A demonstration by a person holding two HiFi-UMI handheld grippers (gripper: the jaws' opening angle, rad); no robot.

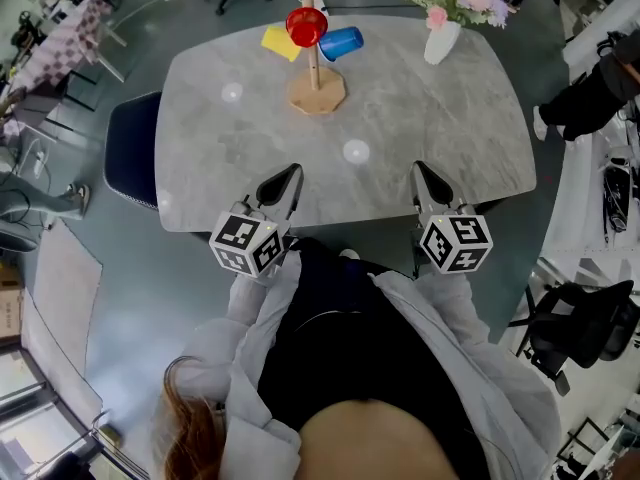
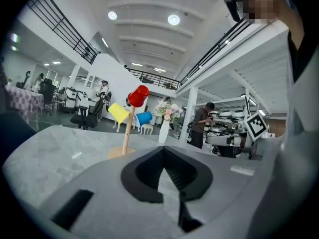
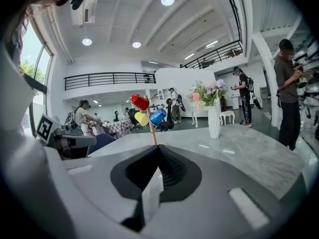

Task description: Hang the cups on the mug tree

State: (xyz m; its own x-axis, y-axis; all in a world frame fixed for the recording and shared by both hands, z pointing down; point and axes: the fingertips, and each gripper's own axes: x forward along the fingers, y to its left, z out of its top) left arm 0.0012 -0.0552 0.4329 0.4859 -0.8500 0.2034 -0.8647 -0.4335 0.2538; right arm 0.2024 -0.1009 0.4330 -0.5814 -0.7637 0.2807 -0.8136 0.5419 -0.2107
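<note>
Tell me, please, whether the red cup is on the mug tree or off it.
On: the red cup hangs high on the mug tree, clear of the table.

Light: bright, even, from round ceiling lamps (image 2: pixel 173 19) above me.
Glare: small lamp reflections on my table (image 1: pixel 420 118).
Shadows: faint, soft.
Edges: both gripper views bulge, corners black.
Focus: head view sharp.

Grey plastic left gripper (image 1: pixel 290 176) and right gripper (image 1: pixel 420 173), lined with black ribbed pads (image 2: pixel 147 171). Behind each, a white cube with black square markers (image 1: pixel 247 241). Further back, loose pale grey sleeves (image 1: pixel 255 318), dark top (image 1: pixel 340 348), reddish-brown hair (image 1: pixel 190 423).
</note>
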